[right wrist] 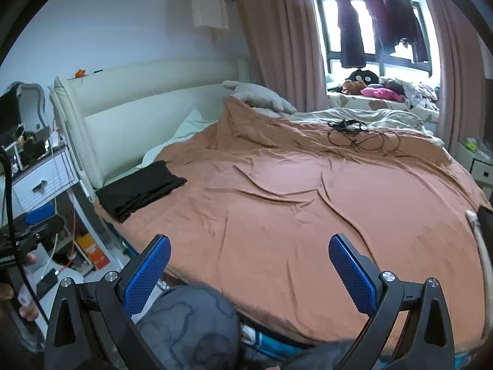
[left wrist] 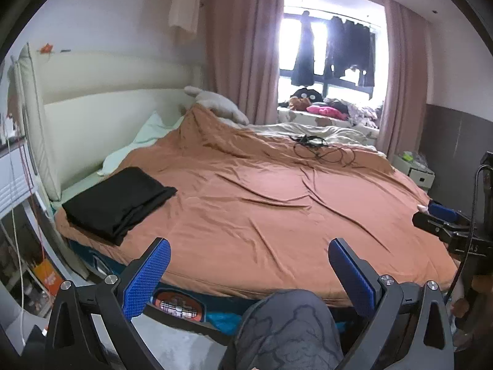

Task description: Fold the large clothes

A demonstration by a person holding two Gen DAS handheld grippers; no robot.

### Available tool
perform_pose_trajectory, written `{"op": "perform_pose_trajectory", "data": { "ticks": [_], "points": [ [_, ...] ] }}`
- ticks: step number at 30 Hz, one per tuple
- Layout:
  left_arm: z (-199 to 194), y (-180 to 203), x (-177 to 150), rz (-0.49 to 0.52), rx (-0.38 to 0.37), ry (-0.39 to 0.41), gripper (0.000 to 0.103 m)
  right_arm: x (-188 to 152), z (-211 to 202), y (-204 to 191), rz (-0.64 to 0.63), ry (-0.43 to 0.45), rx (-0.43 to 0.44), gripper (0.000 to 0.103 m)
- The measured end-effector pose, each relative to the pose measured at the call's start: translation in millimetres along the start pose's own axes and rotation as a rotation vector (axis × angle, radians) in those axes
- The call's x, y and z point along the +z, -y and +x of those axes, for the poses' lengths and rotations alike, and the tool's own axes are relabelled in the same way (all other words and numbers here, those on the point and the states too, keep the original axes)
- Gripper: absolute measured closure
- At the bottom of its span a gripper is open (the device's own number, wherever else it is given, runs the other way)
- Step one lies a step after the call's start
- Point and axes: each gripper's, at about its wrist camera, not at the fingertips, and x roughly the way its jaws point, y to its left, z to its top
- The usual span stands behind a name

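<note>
Left gripper [left wrist: 249,273]: jaws wide apart, nothing between them, held over the bed's [left wrist: 262,203] near edge above a knee [left wrist: 286,326] in grey patterned fabric. Right gripper [right wrist: 249,269]: also spread wide, empty, over the same edge. Black garment [left wrist: 118,200], folded into a flat rectangle, lies on the bed's orange cover at the near-left corner by the headboard [left wrist: 101,117]. Tangled black cable [left wrist: 320,149] sits on the bed's far side, well apart from the garment.

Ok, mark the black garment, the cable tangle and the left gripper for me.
black garment [left wrist: 120,200], left wrist view, middle of the folded top layer
cable tangle [left wrist: 317,148], left wrist view, the bunched loops on the orange cover
left gripper [left wrist: 249,273], left wrist view, midway between the blue fingertips, open
</note>
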Motion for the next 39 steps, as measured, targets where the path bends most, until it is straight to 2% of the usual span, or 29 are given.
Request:
{"op": "perform_pose_trajectory", "data": {
  "ticks": [6,11,39],
  "points": [
    [-7.7,9.3,-14.9,-0.041,-0.019,0.028,0.0,-23.3,-24.4,4.9,0.006,0.029,-0.051,0.0],
    [-9.9,12.4,-20.0,-0.033,0.004,0.041,0.0,-32.8,-35.6,7.5,0.016,0.047,-0.055,0.0],
    [-22.9,7.2,-26.3,-0.041,0.011,0.061,0.0,-39.9,-41.6,5.4,0.035,0.046,-0.046,0.0]
  ]
}}
